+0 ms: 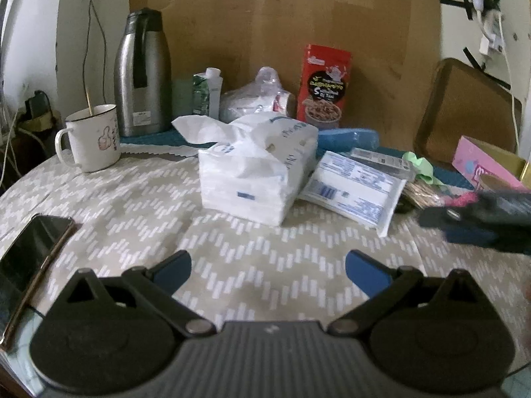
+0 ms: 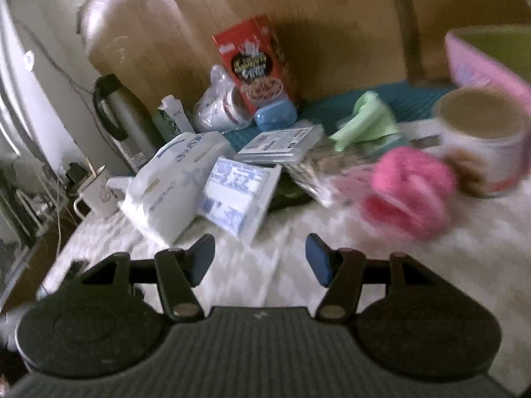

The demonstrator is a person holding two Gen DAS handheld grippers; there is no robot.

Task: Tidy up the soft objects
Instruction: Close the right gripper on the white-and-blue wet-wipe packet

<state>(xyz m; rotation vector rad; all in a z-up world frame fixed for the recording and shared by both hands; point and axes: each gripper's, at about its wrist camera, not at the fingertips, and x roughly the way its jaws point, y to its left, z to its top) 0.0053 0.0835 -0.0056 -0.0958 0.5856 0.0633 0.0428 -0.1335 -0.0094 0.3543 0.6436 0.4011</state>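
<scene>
1. On the patterned tablecloth [image 1: 139, 199], the tissue pack [image 1: 257, 169] sits mid-table with one tissue pulled up from its top.
2. Touching its right side lies a flat white packet [image 1: 355, 187] with blue print.
3. Left gripper [image 1: 268, 273] hovers low over bare cloth in front of the pack, jaws spread wide, holding nothing.
4. Right gripper [image 2: 260, 258] is likewise wide and empty.
5. Ahead and to its right, a blurred pink fuzzy object [image 2: 410, 187] rests beside a round can [image 2: 483, 139].
6. A green cloth [image 2: 365, 121] lies behind them; mug [image 1: 91, 137] and thermos [image 1: 142, 73] stand at left.
</scene>
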